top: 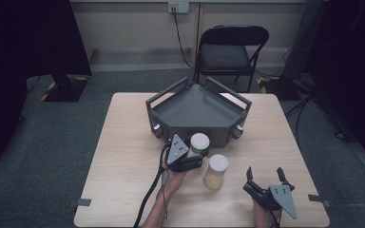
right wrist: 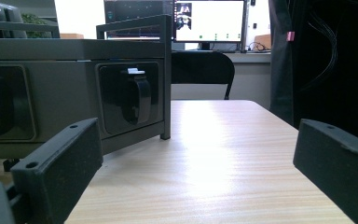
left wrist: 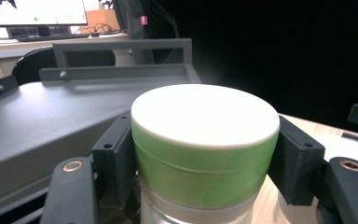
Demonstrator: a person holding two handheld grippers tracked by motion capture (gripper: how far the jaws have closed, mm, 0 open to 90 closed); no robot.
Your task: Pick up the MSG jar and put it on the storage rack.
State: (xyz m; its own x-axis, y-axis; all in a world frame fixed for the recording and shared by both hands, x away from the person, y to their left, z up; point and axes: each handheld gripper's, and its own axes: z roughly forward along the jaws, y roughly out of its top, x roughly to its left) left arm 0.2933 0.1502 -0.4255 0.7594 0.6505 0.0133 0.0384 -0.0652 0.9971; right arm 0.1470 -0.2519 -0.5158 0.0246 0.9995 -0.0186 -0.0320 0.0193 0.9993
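Observation:
A jar (top: 199, 141) with a white lid and a green band (left wrist: 205, 154) is held just in front of the grey tray (top: 197, 111). My left gripper (top: 198, 159) is shut on it, and its black pads (left wrist: 116, 156) press the green band from both sides. A second jar (top: 215, 171), white-lidded with yellowish contents, stands on the table to the right of the held one. My right gripper (top: 264, 174) rests near the table's front right, open, with nothing between its fingers (right wrist: 60, 168). It looks toward the tray's side wall (right wrist: 74, 93).
The wooden table (top: 123, 156) has bare surface left of the tray and at the right (right wrist: 223, 154). A black folding chair (top: 233, 47) stands behind the table. Cables trail on the grey carpet at the right, and a monitor (right wrist: 209, 21) is lit in the background.

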